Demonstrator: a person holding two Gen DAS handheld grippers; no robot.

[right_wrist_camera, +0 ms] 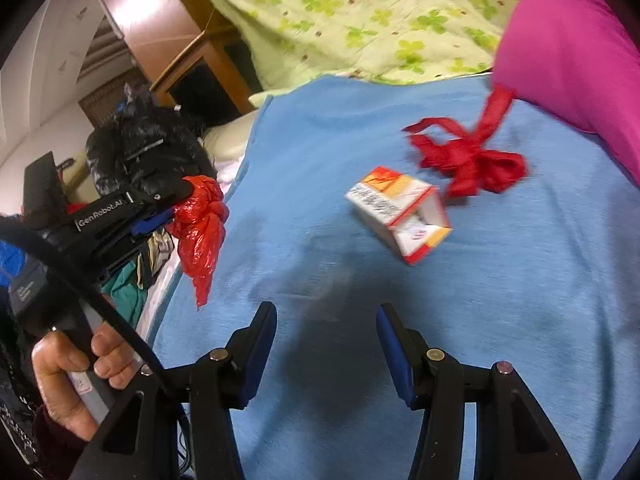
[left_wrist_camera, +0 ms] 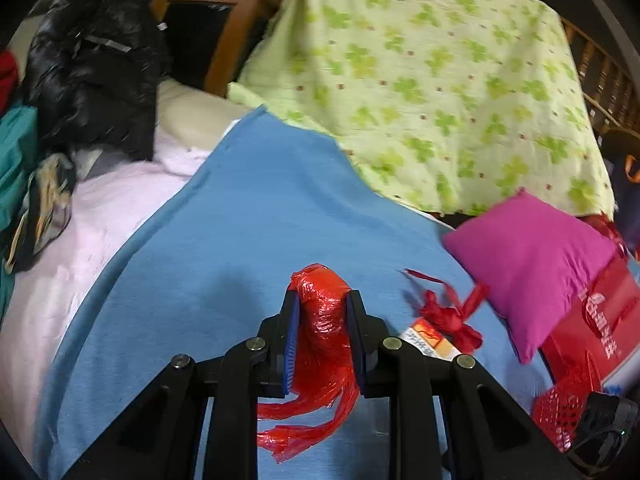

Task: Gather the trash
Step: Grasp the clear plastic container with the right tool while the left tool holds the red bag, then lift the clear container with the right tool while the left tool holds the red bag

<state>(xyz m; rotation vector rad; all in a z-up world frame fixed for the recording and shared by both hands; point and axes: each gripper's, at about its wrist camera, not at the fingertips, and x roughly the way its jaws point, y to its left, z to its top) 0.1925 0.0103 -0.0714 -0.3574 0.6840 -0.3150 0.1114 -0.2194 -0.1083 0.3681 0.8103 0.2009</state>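
The left gripper is pinching a crumpled red plastic bag above the blue blanket, while the right gripper is hovering with jaws apart and empty, short of the small box and red ribbon lying there.

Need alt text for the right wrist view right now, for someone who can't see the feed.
The right gripper hangs open and empty over a blue blanket, facing an opened cigarette pack and a red ribbon bow. At left, the left gripper, held by a hand, is shut on a knotted red plastic bag. A green floral quilt and magenta pillow lie behind.
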